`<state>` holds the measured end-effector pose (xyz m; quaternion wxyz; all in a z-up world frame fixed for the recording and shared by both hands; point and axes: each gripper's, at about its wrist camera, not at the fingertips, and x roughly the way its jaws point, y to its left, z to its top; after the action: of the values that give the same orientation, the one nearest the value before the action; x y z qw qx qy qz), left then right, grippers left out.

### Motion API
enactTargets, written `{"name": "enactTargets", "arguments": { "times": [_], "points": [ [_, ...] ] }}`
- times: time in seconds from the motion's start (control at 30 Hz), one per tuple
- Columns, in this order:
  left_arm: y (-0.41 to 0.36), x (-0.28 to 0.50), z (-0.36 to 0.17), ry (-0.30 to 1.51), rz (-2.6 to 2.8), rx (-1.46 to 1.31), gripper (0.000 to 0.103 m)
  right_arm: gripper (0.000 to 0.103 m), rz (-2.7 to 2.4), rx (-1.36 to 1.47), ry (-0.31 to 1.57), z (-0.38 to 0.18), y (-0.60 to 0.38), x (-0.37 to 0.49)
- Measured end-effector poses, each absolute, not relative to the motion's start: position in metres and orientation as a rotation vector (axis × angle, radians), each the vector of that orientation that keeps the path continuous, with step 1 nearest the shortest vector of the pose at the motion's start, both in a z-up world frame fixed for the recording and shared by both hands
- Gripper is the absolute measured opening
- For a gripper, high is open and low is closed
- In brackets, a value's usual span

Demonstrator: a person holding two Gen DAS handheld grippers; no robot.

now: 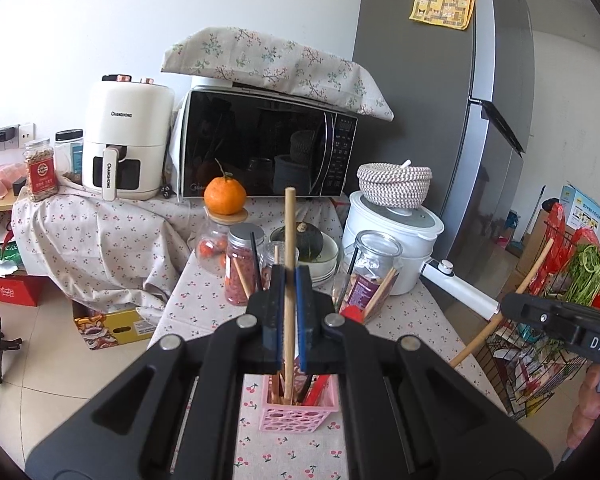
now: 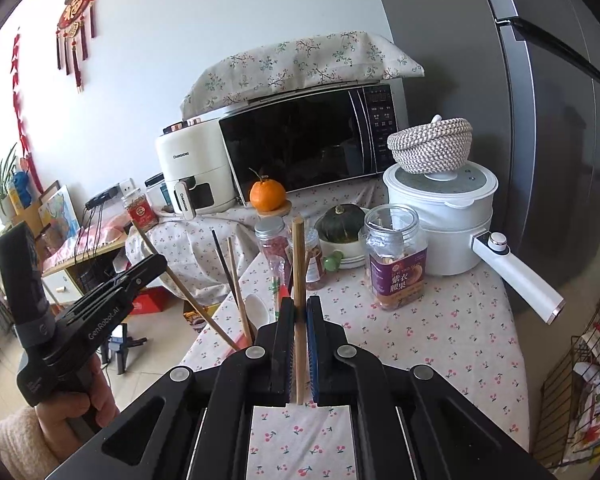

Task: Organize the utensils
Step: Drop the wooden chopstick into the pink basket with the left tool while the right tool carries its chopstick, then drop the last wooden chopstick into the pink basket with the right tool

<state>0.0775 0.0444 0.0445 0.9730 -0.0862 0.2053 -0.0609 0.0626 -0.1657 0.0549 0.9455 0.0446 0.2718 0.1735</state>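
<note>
My left gripper point(image 1: 290, 276) is shut on a wooden chopstick point(image 1: 289, 240) that stands upright, its lower end inside a pink perforated utensil basket point(image 1: 298, 414) on the cherry-print table. The basket holds several other sticks and a red utensil. My right gripper point(image 2: 299, 306) is shut on a second wooden chopstick point(image 2: 298, 256), held upright above the table. In the left wrist view the right gripper point(image 1: 560, 320) shows at the right with its chopstick point(image 1: 500, 308) slanting. In the right wrist view the left gripper point(image 2: 100, 300) shows at the left with its chopstick point(image 2: 184, 288); a white spoon point(image 2: 258, 310) and dark chopsticks point(image 2: 224, 264) stand beside it.
Glass jars point(image 1: 242, 264), a labelled jar point(image 2: 398, 256), a green squash in stacked bowls point(image 1: 302, 240), an orange point(image 1: 225, 196), a white pot with a long handle point(image 2: 516, 276), a microwave point(image 1: 268, 148) and an air fryer point(image 1: 126, 140) crowd the far table. A wire rack point(image 1: 548, 352) stands right.
</note>
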Motion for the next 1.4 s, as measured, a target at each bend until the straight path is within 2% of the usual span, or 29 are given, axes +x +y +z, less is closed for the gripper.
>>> {"name": "enactTargets", "arguments": {
  "times": [0.23,0.3,0.33,0.37,0.47,0.67,0.87,1.0,1.4],
  "points": [
    [0.040,0.106,0.025,0.525,-0.164,-0.194,0.006,0.006,0.351,0.101,0.559,0.053,-0.167,0.067],
    [0.040,0.111,0.020,0.552,-0.155,-0.191,0.011,0.006,0.350,0.104,0.558,0.053,-0.167,0.068],
    [0.039,0.112,0.020,0.567,-0.141,-0.187,0.019,0.006,0.349,0.105,0.557,0.053,-0.167,0.068],
    [0.040,0.112,0.019,0.578,-0.128,-0.185,0.031,0.006,0.350,0.108,0.556,0.054,-0.167,0.069],
    [0.043,0.107,0.020,0.598,-0.103,-0.181,0.056,0.006,0.358,0.126,0.545,0.059,-0.167,0.069],
    [0.056,0.091,0.011,0.668,-0.054,-0.146,0.073,0.006,0.378,0.163,0.492,0.077,-0.161,0.070],
    [0.063,0.085,-0.003,0.716,-0.059,-0.090,0.079,0.006,0.400,0.189,0.494,0.077,-0.145,0.088],
    [0.069,0.086,-0.013,0.762,-0.053,-0.068,0.080,0.006,0.400,0.193,0.535,0.070,-0.134,0.105],
    [0.068,0.090,-0.018,0.795,-0.078,-0.077,0.080,0.007,0.441,0.234,0.761,0.014,-0.111,0.160]
  ]
}}
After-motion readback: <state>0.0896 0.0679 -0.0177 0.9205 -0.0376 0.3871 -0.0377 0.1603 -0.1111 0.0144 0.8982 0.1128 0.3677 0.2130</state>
